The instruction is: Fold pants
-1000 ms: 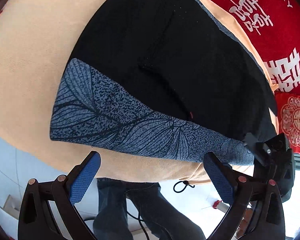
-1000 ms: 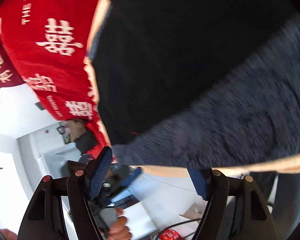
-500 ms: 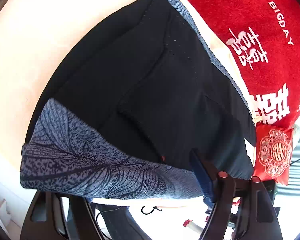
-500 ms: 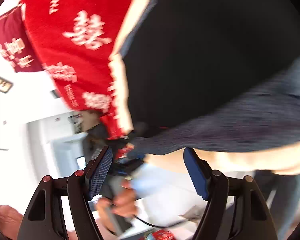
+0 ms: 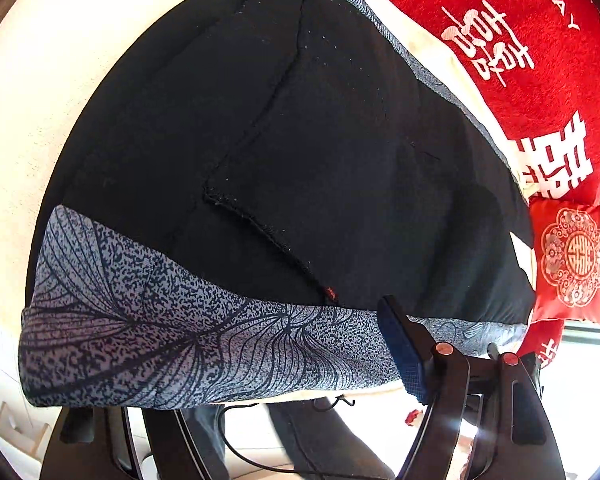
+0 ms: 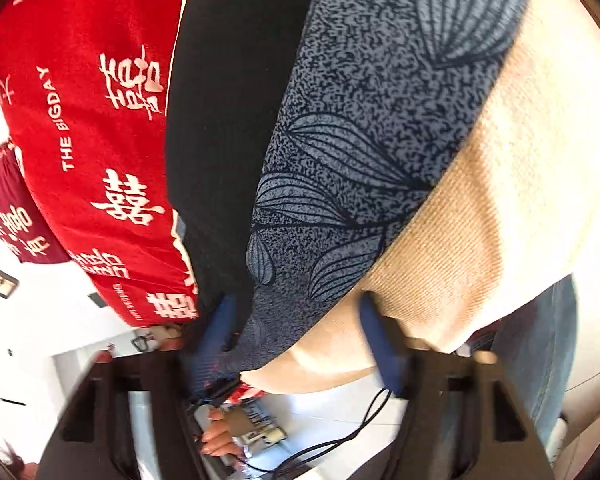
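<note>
Across the beige cushion [image 5: 32, 128] lie the pants [image 5: 300, 140], black with a grey leaf-print band [image 5: 172, 336] running along the near edge. Red blanket [image 5: 540, 60] borders the far side. Both claws appear to be reaching for that band, so the step in hand looks like taking hold before the fold. The left gripper [image 5: 244, 376] stands spread, one finger hidden under the band; the right gripper [image 6: 296, 344] straddles the band's corner [image 6: 260, 344], not visibly pressed together. Next they must pinch, then lift evenly. Below the edge, white floor [image 6: 332, 412] and a cable [image 6: 340, 436] show.
</note>
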Demonstrator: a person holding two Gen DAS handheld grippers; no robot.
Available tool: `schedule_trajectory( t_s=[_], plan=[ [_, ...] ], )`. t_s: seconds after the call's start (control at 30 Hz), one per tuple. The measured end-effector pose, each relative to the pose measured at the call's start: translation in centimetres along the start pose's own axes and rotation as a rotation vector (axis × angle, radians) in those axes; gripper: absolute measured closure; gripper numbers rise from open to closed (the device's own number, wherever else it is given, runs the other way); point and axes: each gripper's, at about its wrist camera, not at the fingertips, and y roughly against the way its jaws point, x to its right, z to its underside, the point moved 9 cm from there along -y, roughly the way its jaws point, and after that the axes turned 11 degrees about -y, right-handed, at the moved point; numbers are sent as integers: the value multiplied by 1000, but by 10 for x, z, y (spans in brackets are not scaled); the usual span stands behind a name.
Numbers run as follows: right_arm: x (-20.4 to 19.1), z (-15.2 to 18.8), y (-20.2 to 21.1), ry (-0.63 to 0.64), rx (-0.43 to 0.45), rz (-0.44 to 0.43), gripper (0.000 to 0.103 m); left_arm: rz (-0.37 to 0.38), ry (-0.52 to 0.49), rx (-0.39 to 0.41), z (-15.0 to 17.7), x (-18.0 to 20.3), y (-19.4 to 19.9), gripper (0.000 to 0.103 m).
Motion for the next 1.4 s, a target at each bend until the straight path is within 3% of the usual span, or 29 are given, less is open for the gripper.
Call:
schedule_trajectory(
  t_s=[0.03,0.13,0.2,0.4,0.6,0.7,0.8,0.9,1.0,1.07,1.1,1.13,1.17,1.2,1.27,1.33,1.4],
  plan=[
    [2,-1,3,-16,-10,-20,98,-11,-3,6,-2,2,-1,42],
    [-12,-9,4,28,-19,25,98,-22,12,6,-5,1,1,68],
    [-30,-13,4,50,-41,36,98,-2,63,7,-8,-3,8,77],
    [-122,-33,6,180,-117,32,98,1,81,73,-42,17,51,77],
    [-231,-89,-23,350,-204,47,98,-18,40,193,-134,52,70,77],
    [-263,-128,-54,406,-234,106,98,-63,10,246,-195,56,59,77],
    [-271,-164,-94,451,-269,204,98,-127,5,255,-243,44,30,77],
    [-254,-192,-132,465,-287,314,95,-212,14,196,-263,25,-10,76],
    [-245,-213,-156,444,-278,386,95,-241,58,167,-272,15,-27,75],
    [-252,-214,-157,440,-277,407,83,-240,74,158,-273,20,-21,74],
    [-258,-209,-155,464,-283,409,60,-243,69,162,-272,23,-11,69],
    [-266,-202,-152,504,-286,406,35,-262,64,175,-271,24,0,54],
    [-274,-193,-147,547,-281,407,28,-302,64,198,-269,23,15,42],
    [-284,-187,-143,588,-262,413,27,-341,67,229,-268,22,30,28],
    [-295,-172,-135,669,-237,418,27,-365,67,263,-265,23,49,26],
    [-293,-156,-135,729,-249,435,49,-393,46,239,-261,22,49,26],
    [-278,-144,-152,777,-293,502,53,-424,12,178,-262,25,22,26]
  ],
)
